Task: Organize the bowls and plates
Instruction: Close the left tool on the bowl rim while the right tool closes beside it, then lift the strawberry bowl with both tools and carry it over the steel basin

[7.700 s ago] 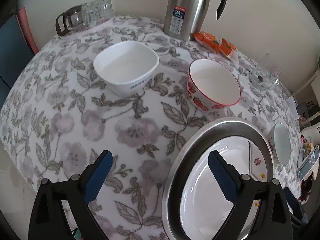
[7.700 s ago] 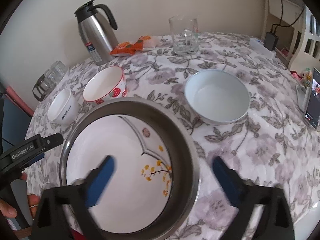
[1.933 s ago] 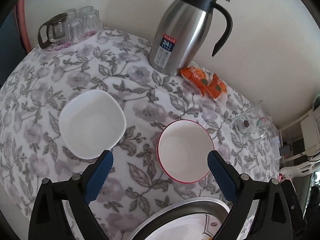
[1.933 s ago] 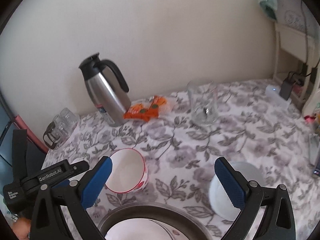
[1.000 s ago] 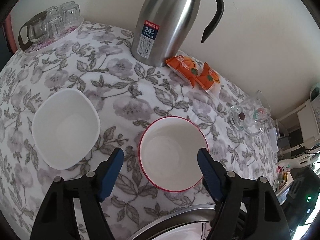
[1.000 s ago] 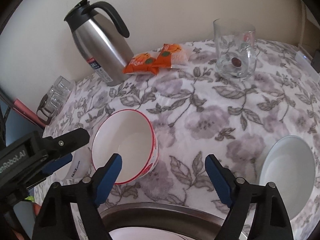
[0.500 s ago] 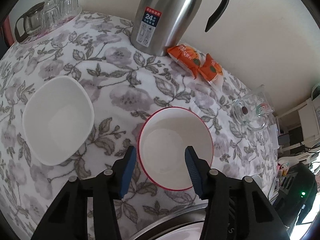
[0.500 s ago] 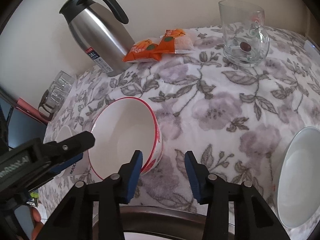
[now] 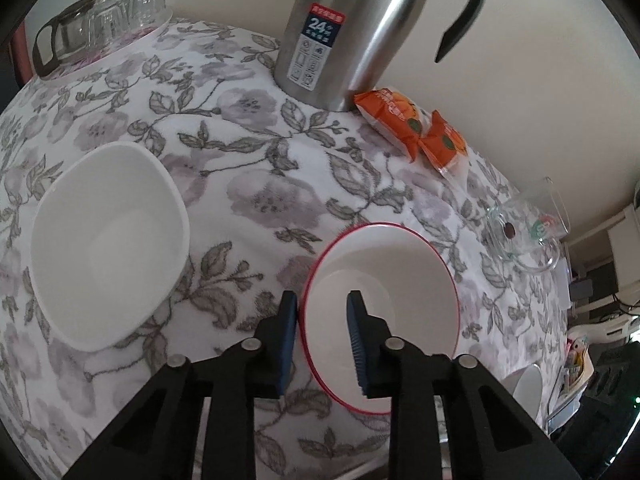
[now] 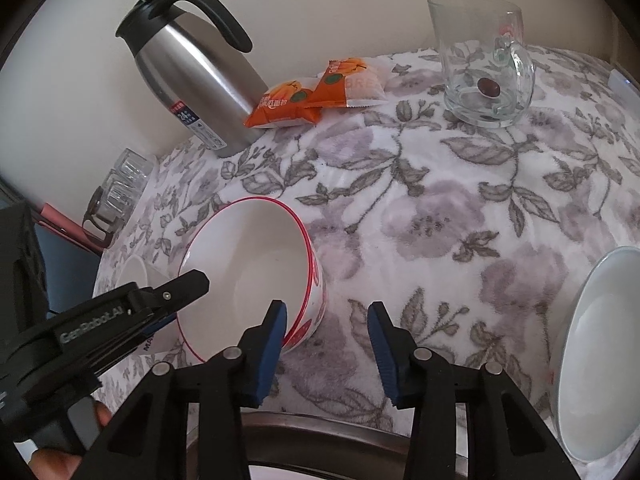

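A red-rimmed bowl [image 9: 396, 264] with strawberry print sits mid-table; it also shows in the right wrist view [image 10: 256, 256]. My left gripper [image 9: 322, 320] straddles its left rim, one finger outside and one inside, a narrow gap left around the rim. My right gripper [image 10: 326, 320] straddles the bowl's right wall, left finger inside, right finger outside, still apart from it. A white square bowl [image 9: 104, 240] sits left. A white round bowl [image 10: 600, 352] sits right. The metal pan rim [image 10: 340, 428] shows at the bottom.
A steel thermos [image 9: 352, 28] stands at the back beside orange snack packets [image 9: 416, 124]. A glass mug [image 10: 484, 64] stands back right. A tray of glasses [image 9: 100, 20] is at the back left. The table [image 10: 440, 208] wears a floral cloth.
Both grippers have come down to the red-rimmed bowl and narrowed their jaws over its opposite rims. The bowl looks slightly tilted now.
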Tool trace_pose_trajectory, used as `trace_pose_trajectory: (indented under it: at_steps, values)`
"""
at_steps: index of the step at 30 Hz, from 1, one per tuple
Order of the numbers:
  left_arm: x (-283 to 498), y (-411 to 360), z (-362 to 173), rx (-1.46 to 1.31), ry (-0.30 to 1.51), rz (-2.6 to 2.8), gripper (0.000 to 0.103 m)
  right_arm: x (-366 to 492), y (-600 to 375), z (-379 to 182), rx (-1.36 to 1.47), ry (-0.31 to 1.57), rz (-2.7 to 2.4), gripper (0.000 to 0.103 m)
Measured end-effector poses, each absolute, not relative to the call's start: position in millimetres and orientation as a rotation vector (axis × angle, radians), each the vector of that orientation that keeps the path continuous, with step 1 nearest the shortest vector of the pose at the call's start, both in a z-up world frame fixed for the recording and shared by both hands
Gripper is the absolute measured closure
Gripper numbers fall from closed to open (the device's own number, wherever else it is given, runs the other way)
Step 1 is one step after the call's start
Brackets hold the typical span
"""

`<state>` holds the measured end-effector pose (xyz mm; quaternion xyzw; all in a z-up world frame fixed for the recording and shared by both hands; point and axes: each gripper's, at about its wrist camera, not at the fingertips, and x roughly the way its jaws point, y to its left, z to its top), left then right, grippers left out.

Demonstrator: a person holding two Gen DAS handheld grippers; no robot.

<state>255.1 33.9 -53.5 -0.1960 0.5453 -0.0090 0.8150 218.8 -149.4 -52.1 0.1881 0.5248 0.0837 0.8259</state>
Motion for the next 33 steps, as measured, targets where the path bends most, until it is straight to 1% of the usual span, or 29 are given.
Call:
trace_pose_trajectory:
  at_steps: [13, 18, 19, 33]
  values:
    - [267, 34, -65, -0.425, 1.151, -0.019, 0.079, 223, -138, -56, 0.4, 1.109, 0.192, 0.074]
    - [269, 35, -67, -0.432, 1.152, -0.028, 0.079, 224, -133, -59, 0.402, 1.116, 0.21, 0.074]
    - [269, 34, -67, -0.432, 1.152, -0.031, 0.079, 224, -132, -60, 0.407, 1.121, 0.219, 0.076]
    - [265, 27, -54, -0.391, 1.13, -0.053, 0.079, 221, -132, -54, 0.376, 1.103, 0.211, 0.076]
